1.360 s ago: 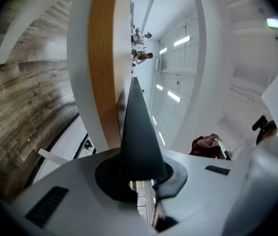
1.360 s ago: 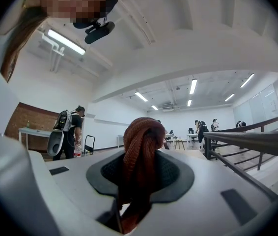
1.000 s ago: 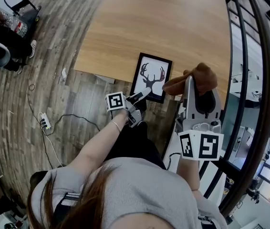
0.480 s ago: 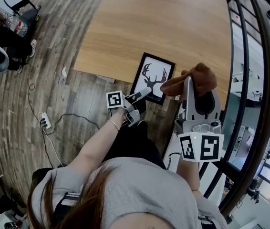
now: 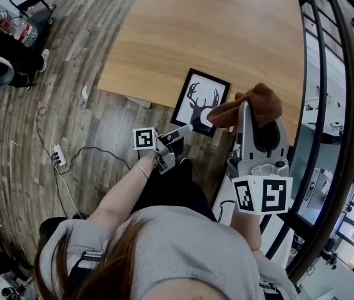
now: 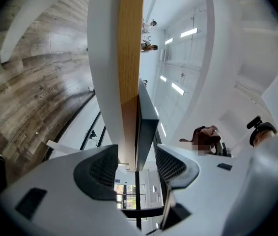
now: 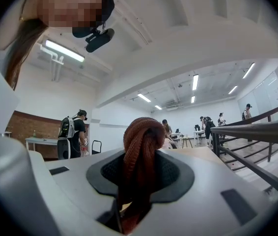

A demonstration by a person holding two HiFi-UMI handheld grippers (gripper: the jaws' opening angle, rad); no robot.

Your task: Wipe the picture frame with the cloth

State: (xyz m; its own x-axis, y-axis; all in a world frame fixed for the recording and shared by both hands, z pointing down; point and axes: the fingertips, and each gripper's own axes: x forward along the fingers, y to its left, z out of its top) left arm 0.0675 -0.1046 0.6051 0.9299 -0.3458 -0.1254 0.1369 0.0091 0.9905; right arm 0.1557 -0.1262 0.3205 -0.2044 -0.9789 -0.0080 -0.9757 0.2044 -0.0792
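Table edge (image 5: 141, 97): picture frame (image 5: 200, 101) between opening left gripper (image 5: 187, 129) jaws.

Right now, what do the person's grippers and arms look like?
Both light grey plastic: left gripper, fingers opening round the black-framed picture, and right gripper. Black mesh finger pads, a white cube with black square markers each. Grey short-sleeved top, thin bracelet.

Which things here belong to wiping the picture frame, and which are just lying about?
Job:
deer-print picture frame
brown cloth, clamped in the right tongs

Lying about:
power strip on the floor
water bottle
railing
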